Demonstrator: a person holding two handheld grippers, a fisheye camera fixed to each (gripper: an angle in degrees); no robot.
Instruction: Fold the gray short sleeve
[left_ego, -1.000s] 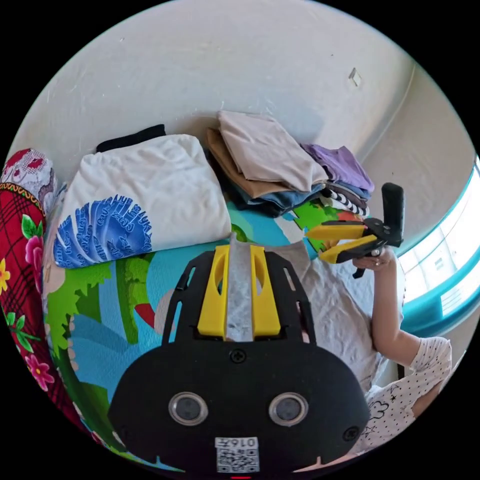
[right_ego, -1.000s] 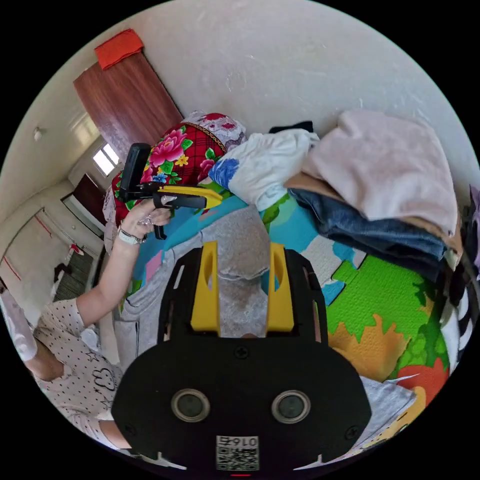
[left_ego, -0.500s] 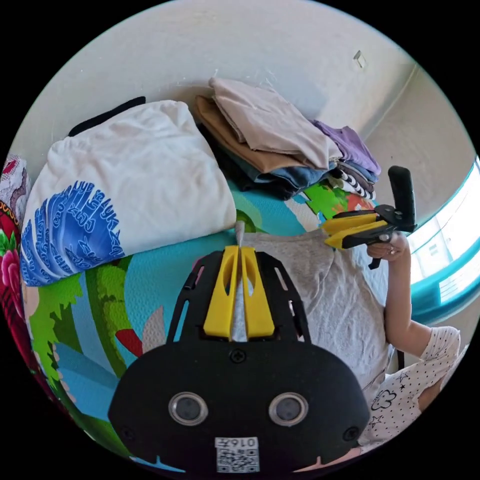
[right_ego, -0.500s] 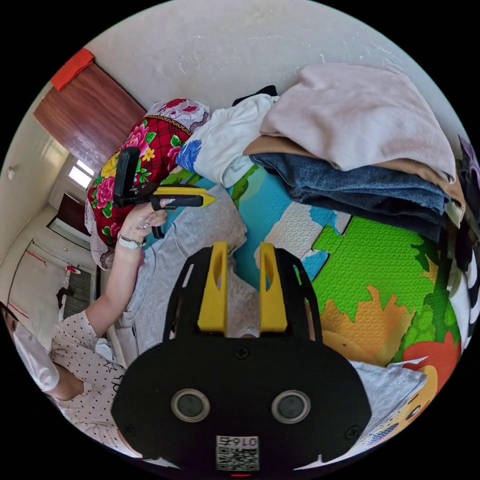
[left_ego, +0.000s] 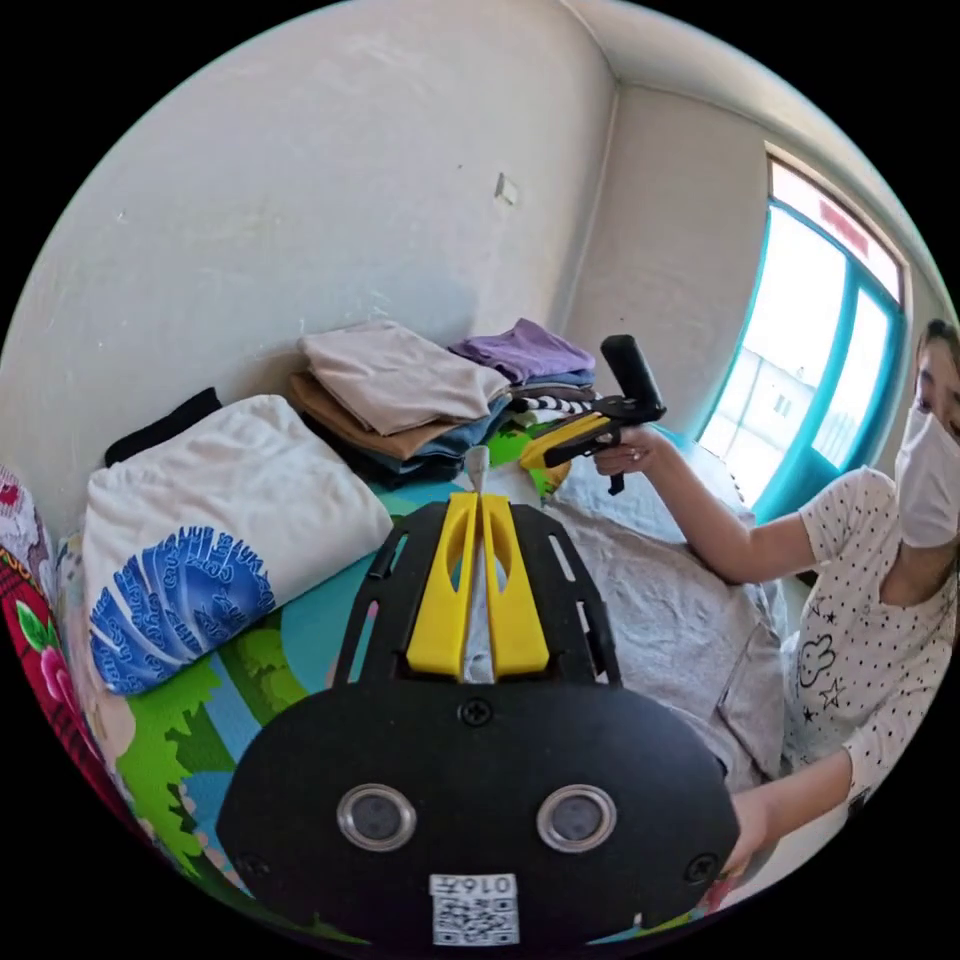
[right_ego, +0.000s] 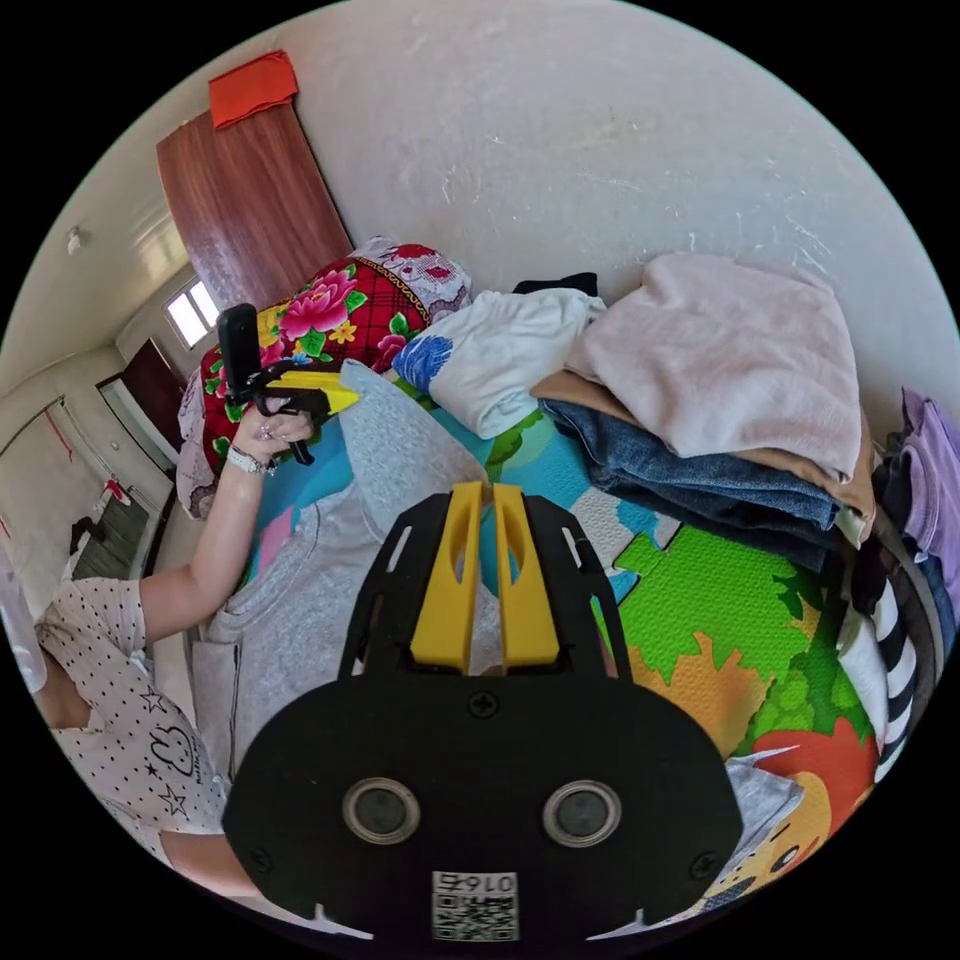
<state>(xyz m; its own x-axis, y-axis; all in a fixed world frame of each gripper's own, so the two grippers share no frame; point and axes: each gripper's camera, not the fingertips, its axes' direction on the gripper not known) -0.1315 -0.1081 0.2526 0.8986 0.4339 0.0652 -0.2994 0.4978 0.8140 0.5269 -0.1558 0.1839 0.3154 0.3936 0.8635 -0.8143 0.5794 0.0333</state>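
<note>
Gray shirt (right_ego: 300, 620): lifted above play mat (right_ego: 720, 590), beside folded stack (right_ego: 720, 400). Left gripper (left_ego: 478, 470), right gripper (right_ego: 485, 500): clamped on shirt edge. Advice: keep edge taut, level, lower evenly.

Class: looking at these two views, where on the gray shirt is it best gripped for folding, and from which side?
Grip the gray shirt at its two far corners, one per gripper, coming from the person's side. The thin hem slips edge-on between the fingers, as both grippers show.
</note>
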